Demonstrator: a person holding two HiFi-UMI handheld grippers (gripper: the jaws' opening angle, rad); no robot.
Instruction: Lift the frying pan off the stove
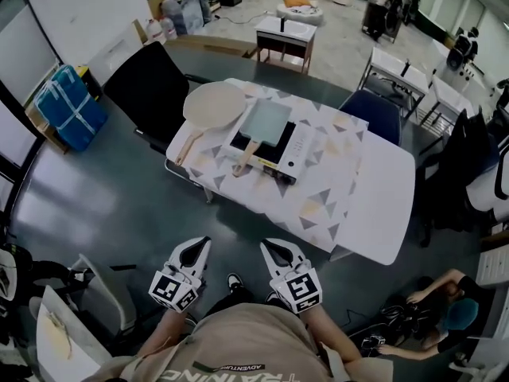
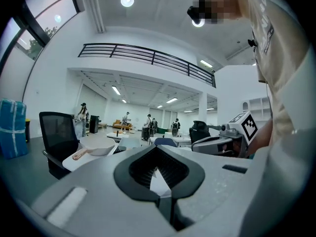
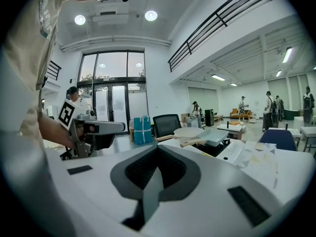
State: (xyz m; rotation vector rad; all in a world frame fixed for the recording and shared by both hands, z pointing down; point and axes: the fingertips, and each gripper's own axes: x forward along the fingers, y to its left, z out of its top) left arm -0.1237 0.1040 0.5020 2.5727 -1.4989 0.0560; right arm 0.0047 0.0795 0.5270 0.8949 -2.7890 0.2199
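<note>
Overhead view, roughly level gripper views, shared table (image 1: pixel 383 201)

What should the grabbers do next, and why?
Probably step closer and reach for the wooden handle of the square pan. The left gripper and right gripper are shut, empty and far from the table. The pan sits on the stove.

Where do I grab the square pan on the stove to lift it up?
Take the wooden handle of the square pan. It sticks out past the stove toward you, so come from the near side of the table. The pan itself looks too wide and flat to pinch.
</note>
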